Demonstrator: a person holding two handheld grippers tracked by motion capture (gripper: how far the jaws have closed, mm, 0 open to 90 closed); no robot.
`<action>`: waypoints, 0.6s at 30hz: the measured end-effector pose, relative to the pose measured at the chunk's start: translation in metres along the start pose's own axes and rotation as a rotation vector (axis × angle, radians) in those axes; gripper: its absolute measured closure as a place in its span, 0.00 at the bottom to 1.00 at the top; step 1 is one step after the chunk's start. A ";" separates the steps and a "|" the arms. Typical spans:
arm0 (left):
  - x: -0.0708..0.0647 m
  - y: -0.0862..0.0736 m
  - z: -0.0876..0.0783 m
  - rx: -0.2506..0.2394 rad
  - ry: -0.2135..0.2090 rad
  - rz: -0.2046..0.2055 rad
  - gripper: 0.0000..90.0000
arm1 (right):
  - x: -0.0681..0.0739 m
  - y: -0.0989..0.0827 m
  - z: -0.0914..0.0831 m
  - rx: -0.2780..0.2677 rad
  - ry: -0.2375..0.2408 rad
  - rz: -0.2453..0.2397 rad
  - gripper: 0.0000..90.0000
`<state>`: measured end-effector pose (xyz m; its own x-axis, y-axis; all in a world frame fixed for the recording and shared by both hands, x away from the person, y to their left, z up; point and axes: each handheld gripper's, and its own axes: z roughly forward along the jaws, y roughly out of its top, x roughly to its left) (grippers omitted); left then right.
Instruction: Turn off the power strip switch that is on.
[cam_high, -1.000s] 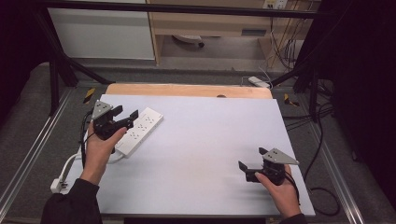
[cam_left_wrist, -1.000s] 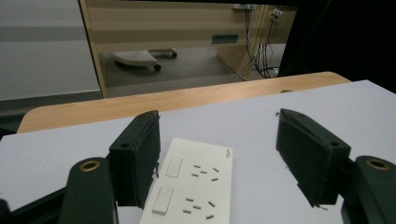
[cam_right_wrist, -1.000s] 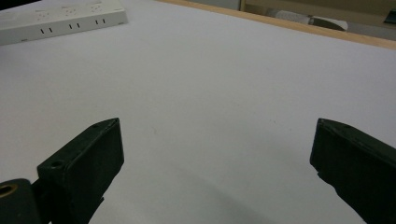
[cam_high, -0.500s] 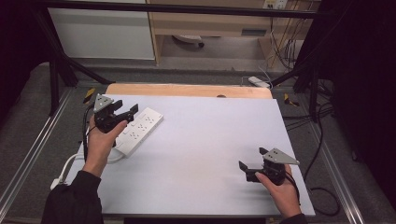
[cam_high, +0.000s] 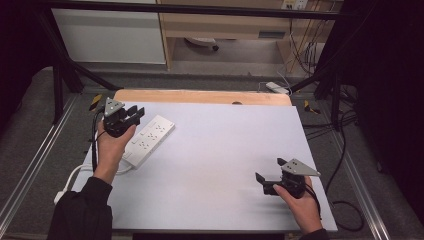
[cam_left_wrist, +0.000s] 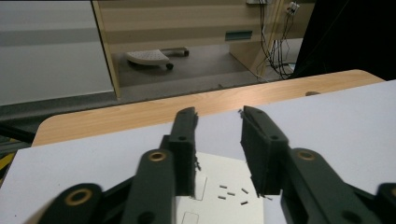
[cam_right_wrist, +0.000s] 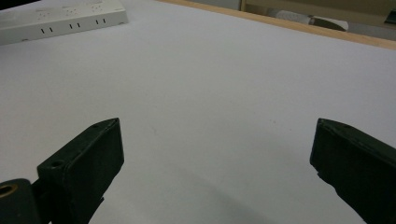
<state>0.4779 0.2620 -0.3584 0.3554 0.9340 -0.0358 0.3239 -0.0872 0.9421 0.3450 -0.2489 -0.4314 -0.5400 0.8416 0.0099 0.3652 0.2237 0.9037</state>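
Observation:
A white power strip (cam_high: 150, 137) lies slantwise on the left part of the white tabletop (cam_high: 220, 150). My left gripper (cam_high: 136, 115) hovers at its far left side, held by a hand whose wrist crosses the strip's near end. In the left gripper view the jaws (cam_left_wrist: 217, 112) have just been closing and stand narrowly apart. The socket face of the strip (cam_left_wrist: 224, 186) shows low between them, and I see no pad pressing on it. My right gripper (cam_high: 270, 169) rests near the front right, open, with bare table between its jaws (cam_right_wrist: 218, 123). The strip (cam_right_wrist: 60, 21) shows far off there.
The strip's white cable (cam_high: 75, 175) loops off the table's left edge. A wooden board edge (cam_high: 200, 96) runs along the back of the table. Black frame legs and loose cables (cam_high: 320, 110) stand beyond the right side.
The left hand has slid forward along the strip toward its far end. Its jaws are closer together than before. The right hand and gripper have not moved.

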 end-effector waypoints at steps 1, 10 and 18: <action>0.001 -0.001 0.002 0.001 0.002 -0.002 0.77 | 0.000 0.000 0.000 0.000 0.000 0.000 0.04; 0.005 -0.006 0.015 0.017 0.006 0.009 0.92 | 0.000 0.000 0.000 -0.001 0.005 -0.007 0.04; 0.006 -0.008 0.024 0.033 0.003 0.016 0.99 | -0.001 0.001 0.000 0.000 0.008 -0.008 0.04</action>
<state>0.4986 0.2602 -0.3744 0.3585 0.9333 -0.0203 0.3470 -0.1130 0.9310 0.3454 -0.2497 -0.4309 -0.5492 0.8357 0.0064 0.3605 0.2300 0.9039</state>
